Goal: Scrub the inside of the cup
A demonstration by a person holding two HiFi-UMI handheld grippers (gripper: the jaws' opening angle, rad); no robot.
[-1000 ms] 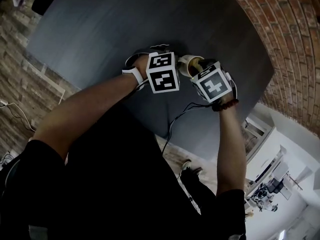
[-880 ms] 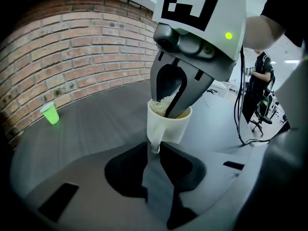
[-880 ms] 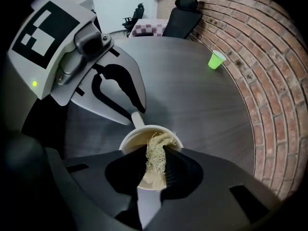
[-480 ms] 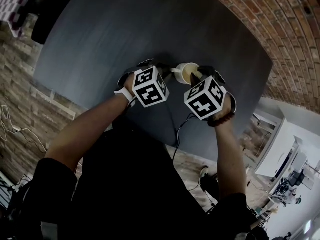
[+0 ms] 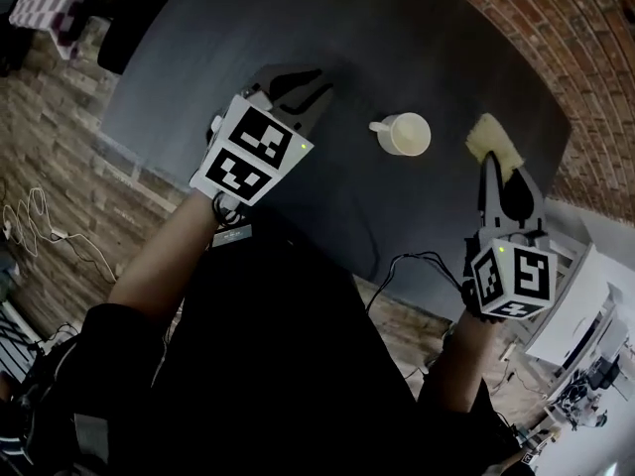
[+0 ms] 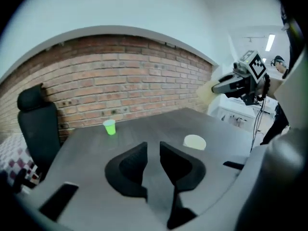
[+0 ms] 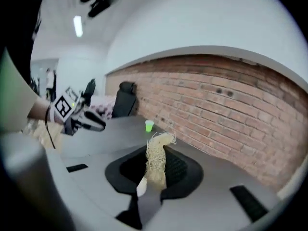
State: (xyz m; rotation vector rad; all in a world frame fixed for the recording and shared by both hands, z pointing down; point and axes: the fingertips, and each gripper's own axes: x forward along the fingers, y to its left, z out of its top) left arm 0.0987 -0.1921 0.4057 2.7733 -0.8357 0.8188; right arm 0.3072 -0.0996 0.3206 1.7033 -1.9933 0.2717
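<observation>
The left gripper (image 5: 316,85) is held over the bench (image 5: 397,28) with its jaws slightly apart and nothing between them; the cup (image 5: 407,133) stands upright on the bench ahead of it and to its right, well clear of the jaws. The right gripper (image 5: 499,167) is clamped on a straw-coloured scrubber (image 5: 493,139), which sticks out past its fingertips, and the cup sits to the left of this gripper, apart from the scrubber. A small green cup (image 6: 109,127) stands far ahead of the left gripper, near the brick wall (image 6: 134,81).
</observation>
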